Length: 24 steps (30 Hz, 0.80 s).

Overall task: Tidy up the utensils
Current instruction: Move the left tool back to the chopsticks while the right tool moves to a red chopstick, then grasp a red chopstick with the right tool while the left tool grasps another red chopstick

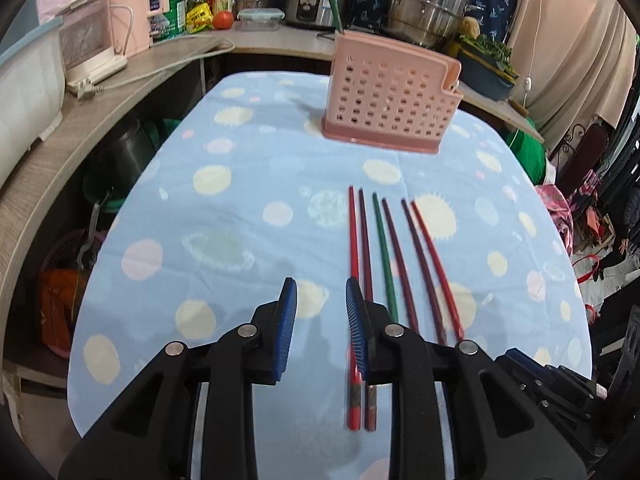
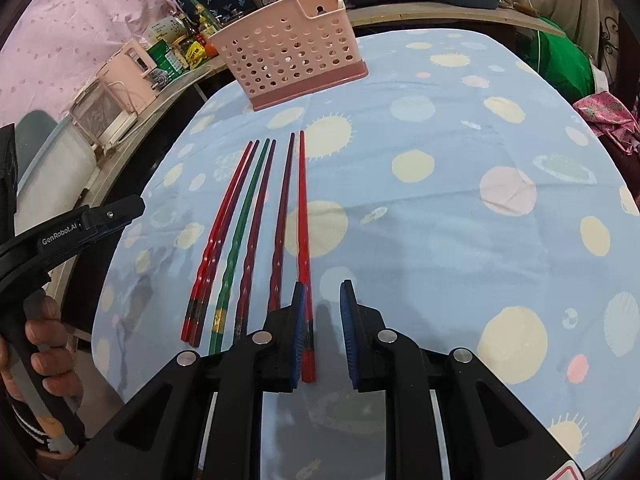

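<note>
Left edge of the scene: a curved wood-grain counter [image 1: 48,168] is carrying a pale pink appliance [image 1: 132,12] and a tomato [image 1: 223,20]. The left gripper [image 1: 321,300] is hovering over the near part of the table, its ribbed blue pads [image 1: 287,320] standing apart with only cloth between them; it is gripping nothing, and its right finger is passing over the two leftmost sticks without closing on them. The table is wearing a soft light-blue tablecloth [image 1: 240,184] printed with pale yellow and pink discs and ringed planets. Six chopsticks [image 1: 384,248] are lying flat in a loose row right of centre: slim, glossy, tapering rods, red, dark maroon and one green [image 2: 240,232], with wavy grips and banded butts. Their long axes are running near to far, thin tips pointing away toward the holder, thick ends toward the cameras. Beyond the tips, well apart from them, a pink plastic utensil holder [image 1: 390,96] is standing upright, boxy, perforated with rows of round holes, on a darker pink base. The right gripper [image 2: 323,300] is sitting over the rightmost end of the row, jaws parted and holding nothing; the rightmost red chopstick [image 2: 302,208] is running just inside its left pad [image 2: 300,328], its butt showing in the gap. Steel pots [image 1: 428,0] are lining the far counter.
</note>
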Each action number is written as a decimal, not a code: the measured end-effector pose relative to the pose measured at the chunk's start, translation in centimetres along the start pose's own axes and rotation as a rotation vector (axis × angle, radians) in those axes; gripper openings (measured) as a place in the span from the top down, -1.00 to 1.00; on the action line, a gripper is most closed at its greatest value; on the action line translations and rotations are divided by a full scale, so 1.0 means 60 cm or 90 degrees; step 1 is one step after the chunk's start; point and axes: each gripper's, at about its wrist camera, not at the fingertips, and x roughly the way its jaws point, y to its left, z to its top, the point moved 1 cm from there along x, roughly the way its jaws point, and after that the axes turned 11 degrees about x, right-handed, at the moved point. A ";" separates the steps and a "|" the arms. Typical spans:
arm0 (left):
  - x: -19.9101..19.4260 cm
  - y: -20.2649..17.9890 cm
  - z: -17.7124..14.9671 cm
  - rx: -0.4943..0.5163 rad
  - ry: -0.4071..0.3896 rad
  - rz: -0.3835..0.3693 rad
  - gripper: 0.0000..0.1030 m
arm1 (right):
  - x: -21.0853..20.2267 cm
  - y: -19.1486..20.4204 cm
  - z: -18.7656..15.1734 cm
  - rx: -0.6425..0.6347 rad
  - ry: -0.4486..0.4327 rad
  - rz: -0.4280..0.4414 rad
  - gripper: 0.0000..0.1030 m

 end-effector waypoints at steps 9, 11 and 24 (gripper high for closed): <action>0.009 0.000 -0.047 -0.004 0.035 -0.003 0.50 | 0.016 0.013 -0.029 -0.020 0.025 0.001 0.64; 0.010 0.001 -0.055 -0.005 0.040 -0.003 0.43 | 0.019 0.014 -0.034 -0.023 0.028 0.000 0.64; 0.012 -0.012 -0.095 0.007 0.065 -0.021 0.29 | 0.023 0.008 -0.043 -0.022 0.024 -0.015 0.84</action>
